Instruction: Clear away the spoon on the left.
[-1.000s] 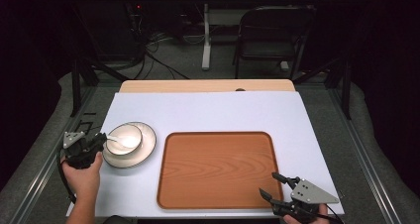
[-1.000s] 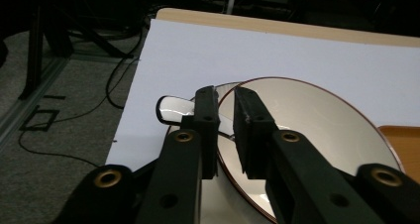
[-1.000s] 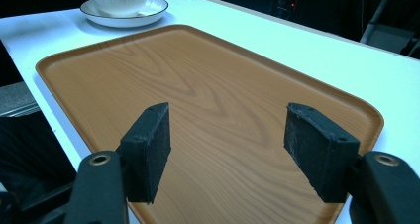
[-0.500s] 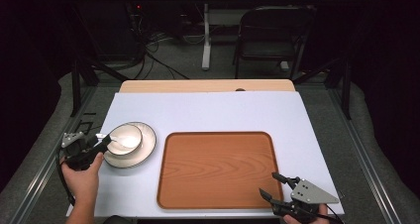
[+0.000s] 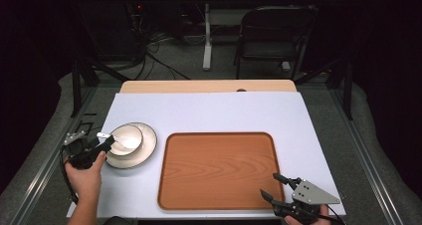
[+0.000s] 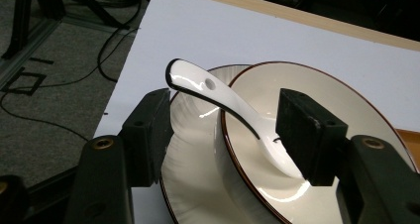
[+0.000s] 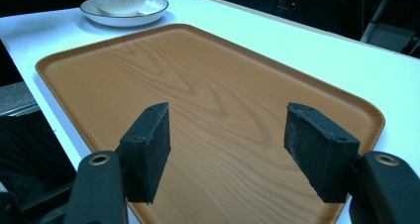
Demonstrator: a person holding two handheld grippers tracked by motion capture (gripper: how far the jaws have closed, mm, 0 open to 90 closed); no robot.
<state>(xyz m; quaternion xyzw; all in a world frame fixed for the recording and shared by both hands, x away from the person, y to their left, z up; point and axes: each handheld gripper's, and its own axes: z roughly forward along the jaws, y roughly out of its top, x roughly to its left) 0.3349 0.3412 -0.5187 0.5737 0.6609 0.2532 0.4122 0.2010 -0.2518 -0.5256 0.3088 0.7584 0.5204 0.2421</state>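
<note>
- Now the left claw (image 6: 223,135) has just been opening, pads clear of the spoon (image 6: 233,110), which rests in the bowl (image 5: 127,138) near the desk's left edge.
- Right claw (image 7: 228,154) gapes, empty, over the tray (image 7: 208,85).
- Next, probably: back out cleanly.

In the left gripper view, the spoon (image 6: 225,105) has its scoop end hidden behind the right pad of the left tongs (image 6: 225,135), and the bowl (image 6: 322,135) and plate (image 6: 198,184) beyond run off the bottom edge.
</note>
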